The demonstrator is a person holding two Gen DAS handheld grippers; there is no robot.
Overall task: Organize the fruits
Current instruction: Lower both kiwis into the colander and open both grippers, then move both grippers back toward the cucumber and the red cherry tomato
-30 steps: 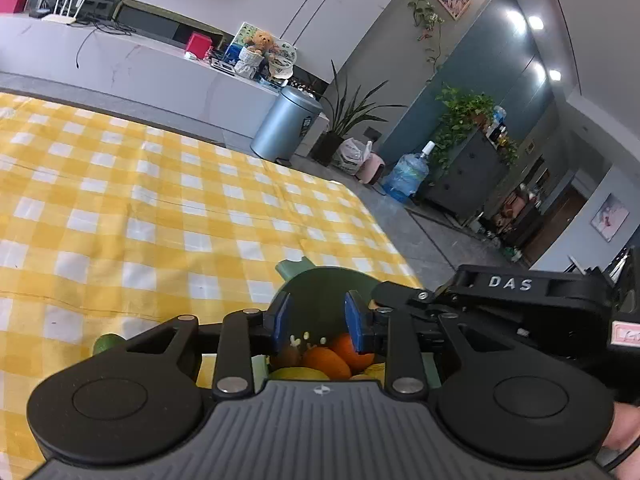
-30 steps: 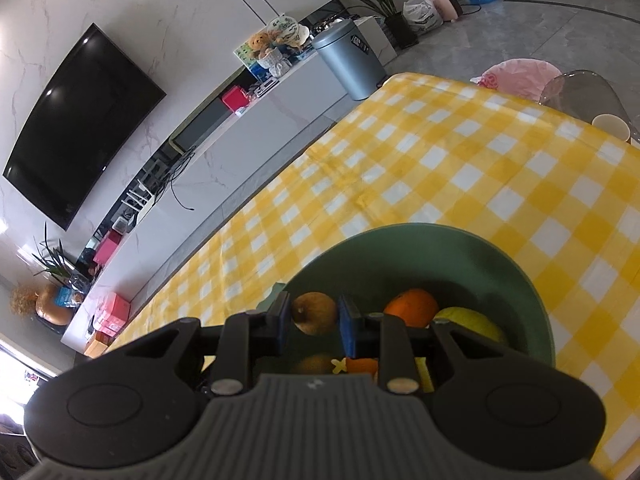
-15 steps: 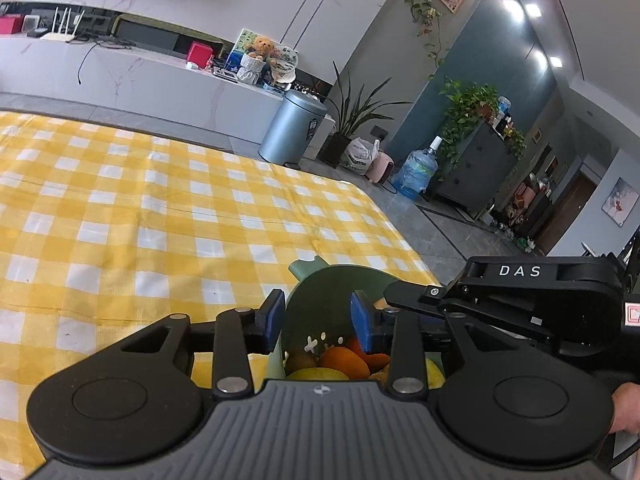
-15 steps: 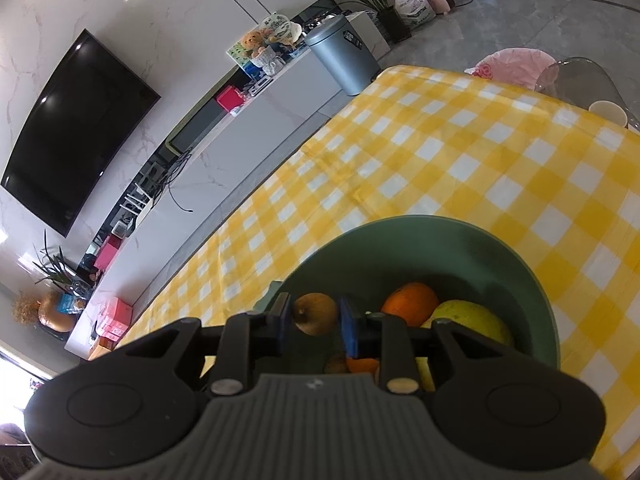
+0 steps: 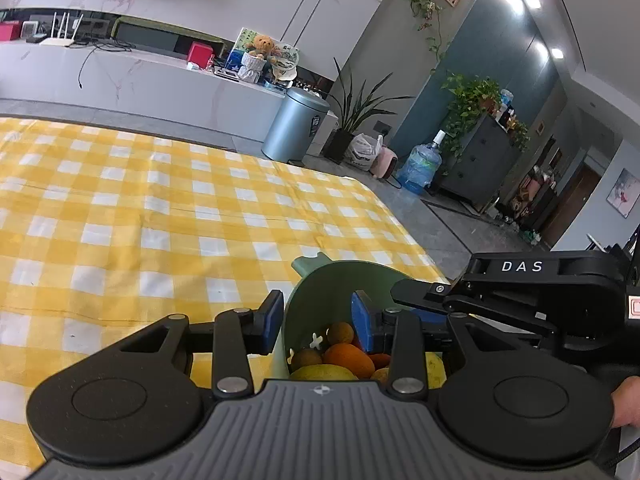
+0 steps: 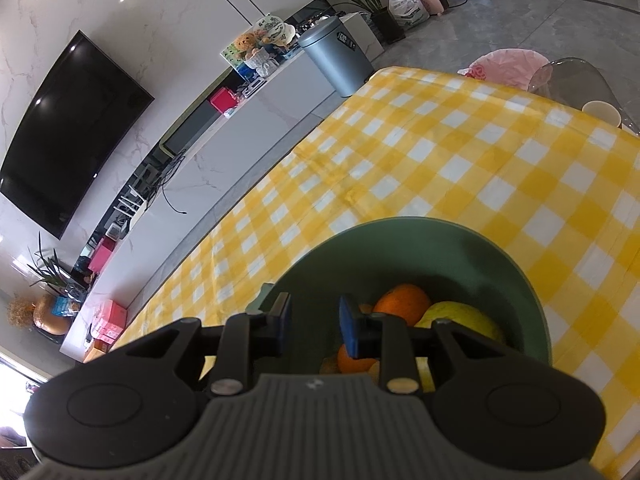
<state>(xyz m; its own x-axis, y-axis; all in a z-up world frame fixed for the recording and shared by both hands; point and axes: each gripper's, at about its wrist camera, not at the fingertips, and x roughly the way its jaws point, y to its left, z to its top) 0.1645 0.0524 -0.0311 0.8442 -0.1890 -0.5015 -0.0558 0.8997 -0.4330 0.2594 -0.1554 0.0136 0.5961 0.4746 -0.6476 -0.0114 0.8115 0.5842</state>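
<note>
A green bowl stands on the yellow checked tablecloth and holds several fruits: oranges, a yellow-green fruit and brown kiwis. My left gripper is open and empty, its jaws standing either side of the bowl's near rim. My right gripper is open and empty, just above the bowl's left part. It also shows from the side in the left wrist view, over the bowl.
The table's far edge drops to a tiled floor with a grey bin. A pink chair, a clear chair and a cream cup sit by the table's right edge.
My right gripper has opened and the kiwi it held has dropped into the bowl. My left gripper has opened wider and tilted up.
</note>
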